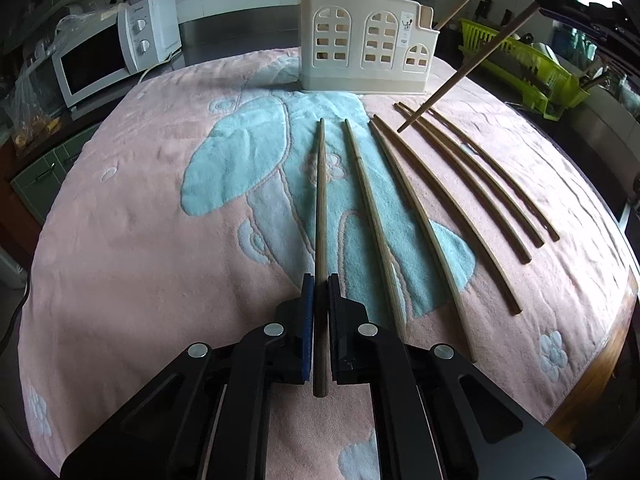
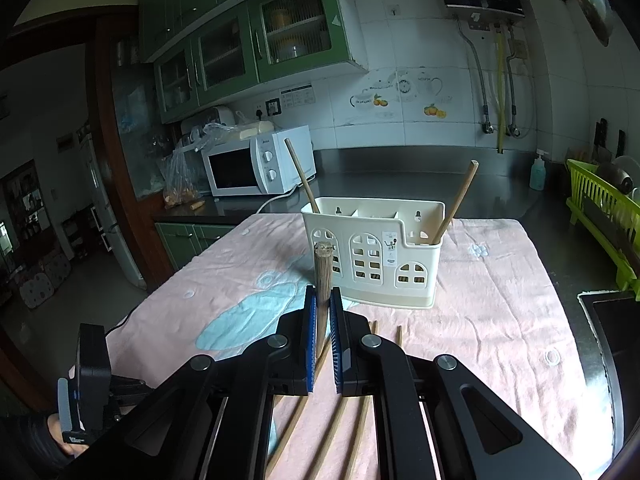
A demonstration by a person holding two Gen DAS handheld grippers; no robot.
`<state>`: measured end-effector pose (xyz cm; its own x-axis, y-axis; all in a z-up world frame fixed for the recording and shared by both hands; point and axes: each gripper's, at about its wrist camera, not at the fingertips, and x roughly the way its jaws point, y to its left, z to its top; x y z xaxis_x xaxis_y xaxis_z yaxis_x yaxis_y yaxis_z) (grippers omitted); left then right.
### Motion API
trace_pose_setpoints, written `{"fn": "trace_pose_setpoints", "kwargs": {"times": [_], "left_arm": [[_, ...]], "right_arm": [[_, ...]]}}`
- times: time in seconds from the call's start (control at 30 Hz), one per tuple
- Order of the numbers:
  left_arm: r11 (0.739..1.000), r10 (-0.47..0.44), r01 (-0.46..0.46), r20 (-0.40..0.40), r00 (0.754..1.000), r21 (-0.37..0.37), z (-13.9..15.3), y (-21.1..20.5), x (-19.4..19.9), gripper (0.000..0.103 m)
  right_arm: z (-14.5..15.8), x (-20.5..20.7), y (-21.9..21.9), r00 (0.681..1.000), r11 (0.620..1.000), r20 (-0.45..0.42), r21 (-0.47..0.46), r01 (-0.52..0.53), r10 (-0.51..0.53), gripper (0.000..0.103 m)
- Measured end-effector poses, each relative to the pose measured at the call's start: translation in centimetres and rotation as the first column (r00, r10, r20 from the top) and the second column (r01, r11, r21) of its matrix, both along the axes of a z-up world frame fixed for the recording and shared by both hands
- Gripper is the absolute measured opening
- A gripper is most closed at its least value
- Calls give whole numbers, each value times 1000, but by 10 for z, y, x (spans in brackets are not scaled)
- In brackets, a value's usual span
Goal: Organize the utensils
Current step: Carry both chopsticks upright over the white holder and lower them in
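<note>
Left claw (image 1: 319,280) clamps leftmost chopstick (image 1: 320,200) lengthwise.

Left gripper (image 1: 319,280) fingers clamped, tilted down; right gripper (image 2: 320,294) fingers clamped.

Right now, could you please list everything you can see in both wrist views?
Chopsticks on towel: five loose, brown, right of centre.
Held chopsticks: two, brown; one in left gripper, one in right gripper.
Chopsticks in holder: two, brown, leaning outward.
Utensil holder: one, cream, far end of towel.
Towel: one, pink and light blue, covering table.
Microwave: one, white, on counter.
Dish rack: one, lime green, at right.
Soap bottle: one, pale blue, on counter.
Left gripper: black, shut.
Right gripper: black, shut.
</note>
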<state>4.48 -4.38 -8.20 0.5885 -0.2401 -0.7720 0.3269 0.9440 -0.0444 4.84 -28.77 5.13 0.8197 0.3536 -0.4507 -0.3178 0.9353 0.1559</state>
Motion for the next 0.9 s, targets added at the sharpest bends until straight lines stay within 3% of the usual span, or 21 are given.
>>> {"fn": "trace_pose_setpoints", "kwargs": {"times": [0.2,0.33,0.63,0.9], "left_arm": [[997,1,4,68,998,-81,34,8,-1,5],[994,11,3,134,991,-105,54,9,3,5],[988,22,8,188,982,-155,81,4,28,5],[983,13,37,264,964,-182,124,0,48,5]], "right_arm": [[3,-2,-2,1000,1000,14,7,5,-5,7],[6,-3,-1,1000,1000,25,11,4,-4,7],[22,2,3,998,1000,56,10,-3,2,7],[50,16,-11,996,1000,84,10,13,-13,7]]}}
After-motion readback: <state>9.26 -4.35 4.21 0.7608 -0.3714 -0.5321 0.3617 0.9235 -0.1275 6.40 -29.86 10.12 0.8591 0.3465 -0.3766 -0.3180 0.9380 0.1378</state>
